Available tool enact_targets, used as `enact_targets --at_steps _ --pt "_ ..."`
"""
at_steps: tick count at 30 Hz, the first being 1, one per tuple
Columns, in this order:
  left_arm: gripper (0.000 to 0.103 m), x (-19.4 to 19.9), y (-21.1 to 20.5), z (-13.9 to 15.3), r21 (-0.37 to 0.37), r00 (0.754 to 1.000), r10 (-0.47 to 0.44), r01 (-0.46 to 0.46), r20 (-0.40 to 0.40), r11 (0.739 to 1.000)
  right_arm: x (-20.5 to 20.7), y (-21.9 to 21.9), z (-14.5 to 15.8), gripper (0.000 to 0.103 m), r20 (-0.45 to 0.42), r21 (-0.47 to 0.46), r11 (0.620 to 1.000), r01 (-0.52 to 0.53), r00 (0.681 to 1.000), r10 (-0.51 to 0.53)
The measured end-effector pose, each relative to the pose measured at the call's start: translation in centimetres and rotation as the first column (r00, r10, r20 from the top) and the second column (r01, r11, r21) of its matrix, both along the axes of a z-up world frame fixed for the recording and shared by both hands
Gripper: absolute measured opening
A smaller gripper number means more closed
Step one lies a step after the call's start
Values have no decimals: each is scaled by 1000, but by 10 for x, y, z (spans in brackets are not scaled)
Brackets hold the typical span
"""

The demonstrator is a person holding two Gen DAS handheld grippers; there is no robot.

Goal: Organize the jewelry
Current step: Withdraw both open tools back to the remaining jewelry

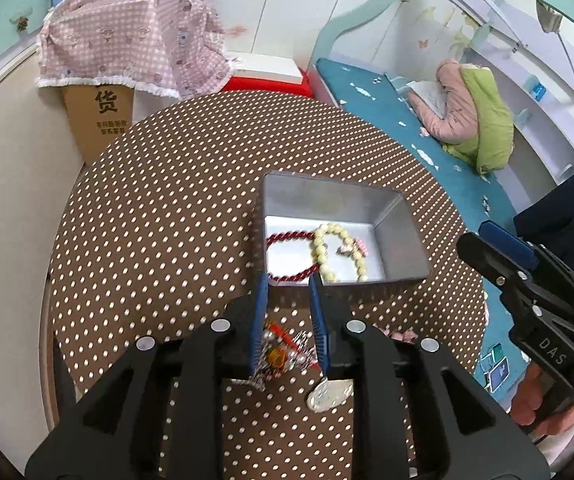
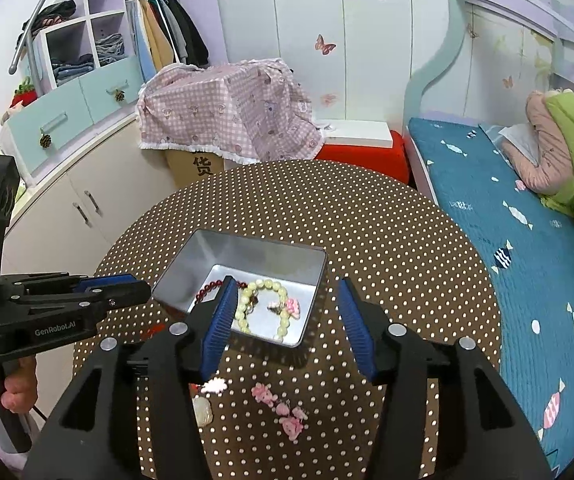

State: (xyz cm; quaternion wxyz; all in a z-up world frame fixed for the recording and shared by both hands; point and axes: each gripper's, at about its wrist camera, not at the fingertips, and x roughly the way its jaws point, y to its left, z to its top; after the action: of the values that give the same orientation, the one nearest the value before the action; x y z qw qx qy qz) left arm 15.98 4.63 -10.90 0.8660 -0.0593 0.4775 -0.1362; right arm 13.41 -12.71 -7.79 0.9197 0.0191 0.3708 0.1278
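Observation:
A silver metal tin (image 1: 403, 254) (image 2: 247, 248) sits on the brown dotted round table (image 1: 191, 184) (image 2: 387, 240). In it lie a dark red bead bracelet (image 1: 287, 240) (image 2: 207, 290), a cream bead bracelet (image 1: 323, 254) (image 2: 265, 285) and a small pink charm (image 1: 353, 246) (image 2: 293, 307). My left gripper (image 1: 289, 284) hovers just before the tin's near wall, fingers narrowly apart around a red-corded piece with pearls and an amber stone (image 1: 277, 354); a pale oval pendant (image 1: 329, 394) (image 2: 203, 410) lies beneath. My right gripper (image 2: 287, 292) is open and empty above the tin's near edge. Pink charms (image 2: 283, 408) lie on the table.
A bed with a blue patterned cover (image 1: 387, 108) (image 2: 507, 220) runs along the right, with a folded pink and green quilt (image 1: 471, 116) (image 2: 559, 152). A cardboard box under pink checked cloth (image 1: 127, 52) (image 2: 223, 112) and a red box (image 2: 367, 152) stand behind the table. Cabinets (image 2: 87, 188) stand left.

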Motion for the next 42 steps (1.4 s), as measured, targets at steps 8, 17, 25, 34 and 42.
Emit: enact_targets --at_steps 8,17,25,34,42 --pt "42 -17 18 -26 26 997 50 -48 -55 998 -9 -1 -21 57 -51 -6 1000 11 999 -11" --pt "51 -40 28 -64 71 991 63 -55 -120 996 -31 26 -63 61 -174 -35 997 -65 983 58" --pt "53 -67 28 -70 152 997 32 -20 -74 988 -43 65 -86 61 -221 -71 982 -176 963 157" --pt "53 -77 20 -67 113 999 -37 41 -36 993 -44 89 -99 57 -219 -146 966 -215 959 180" --pt "50 -62 9 -69 86 998 -67 67 4 994 -44 88 -98 42 -195 -148 965 -215 963 185"
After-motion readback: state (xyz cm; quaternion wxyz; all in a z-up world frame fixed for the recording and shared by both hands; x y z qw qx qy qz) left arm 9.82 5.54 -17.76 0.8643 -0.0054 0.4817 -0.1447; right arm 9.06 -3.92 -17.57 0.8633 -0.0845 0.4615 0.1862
